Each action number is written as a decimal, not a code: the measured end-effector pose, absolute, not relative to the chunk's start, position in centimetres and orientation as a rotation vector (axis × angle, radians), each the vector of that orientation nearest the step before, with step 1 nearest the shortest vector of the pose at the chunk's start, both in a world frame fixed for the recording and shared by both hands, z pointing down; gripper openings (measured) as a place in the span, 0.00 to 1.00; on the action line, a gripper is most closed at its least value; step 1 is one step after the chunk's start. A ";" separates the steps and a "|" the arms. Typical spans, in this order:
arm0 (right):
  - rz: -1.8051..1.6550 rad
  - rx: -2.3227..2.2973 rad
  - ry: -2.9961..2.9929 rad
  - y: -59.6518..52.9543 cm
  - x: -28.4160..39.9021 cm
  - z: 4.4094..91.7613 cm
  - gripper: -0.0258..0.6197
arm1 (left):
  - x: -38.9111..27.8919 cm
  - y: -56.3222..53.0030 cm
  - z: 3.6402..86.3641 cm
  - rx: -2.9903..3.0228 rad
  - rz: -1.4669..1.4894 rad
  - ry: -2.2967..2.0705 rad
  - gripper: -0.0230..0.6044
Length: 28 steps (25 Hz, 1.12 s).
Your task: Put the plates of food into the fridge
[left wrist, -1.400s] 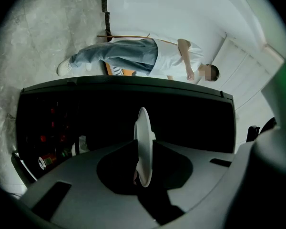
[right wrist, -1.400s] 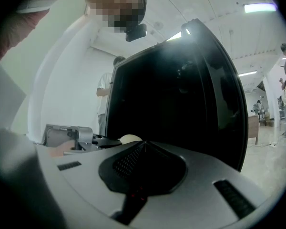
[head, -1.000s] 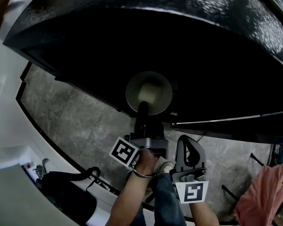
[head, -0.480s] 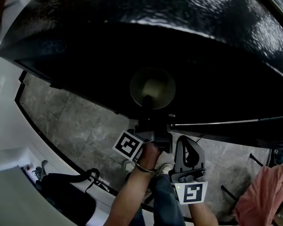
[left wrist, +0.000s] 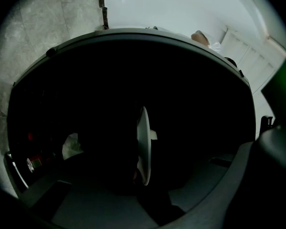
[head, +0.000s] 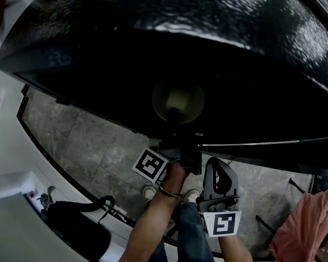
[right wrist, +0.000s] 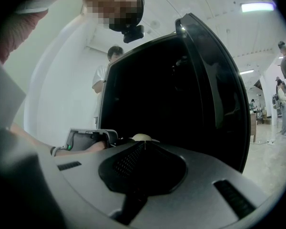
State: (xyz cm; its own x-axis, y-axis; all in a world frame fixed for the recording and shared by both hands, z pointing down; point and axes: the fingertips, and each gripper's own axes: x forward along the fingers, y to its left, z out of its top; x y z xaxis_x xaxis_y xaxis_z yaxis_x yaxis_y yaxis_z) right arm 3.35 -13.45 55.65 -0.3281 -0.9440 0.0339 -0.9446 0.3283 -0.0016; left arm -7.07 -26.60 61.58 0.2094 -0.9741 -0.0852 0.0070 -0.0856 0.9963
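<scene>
Plate (left wrist: pixel 143 144) is clamped by its rim in the left hand-held gripper (head: pixel 173 115), just inside the dark fridge (head: pixel 153 48). Held at one edge, it may tip and spill, or strike something unseen inside. Right hand-held gripper (right wrist: pixel 142 146), jaws together, hangs empty.

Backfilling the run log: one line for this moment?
step: plate into fridge | left claw: shut on plate, inside the dark fridge | right claw: shut, empty, outside

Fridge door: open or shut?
Open. In the right gripper view the fridge door is swung aside, the dark interior exposed; the left gripper holds a plate at the opening.
</scene>
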 end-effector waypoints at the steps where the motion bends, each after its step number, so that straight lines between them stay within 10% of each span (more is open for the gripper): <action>1: 0.032 1.812 -2.532 -13.4 3.4 55.6 0.06 | -7.1 -26.7 61.5 1.370 -1.109 -1.012 0.14; 16: 0.035 1.820 -2.525 -13.3 3.5 55.8 0.06 | -6.7 -27.0 61.5 1.382 -1.115 -0.998 0.14; 28: 0.037 1.818 -2.528 -13.5 3.3 55.7 0.06 | -6.8 -26.9 60.1 1.453 -1.122 -0.971 0.36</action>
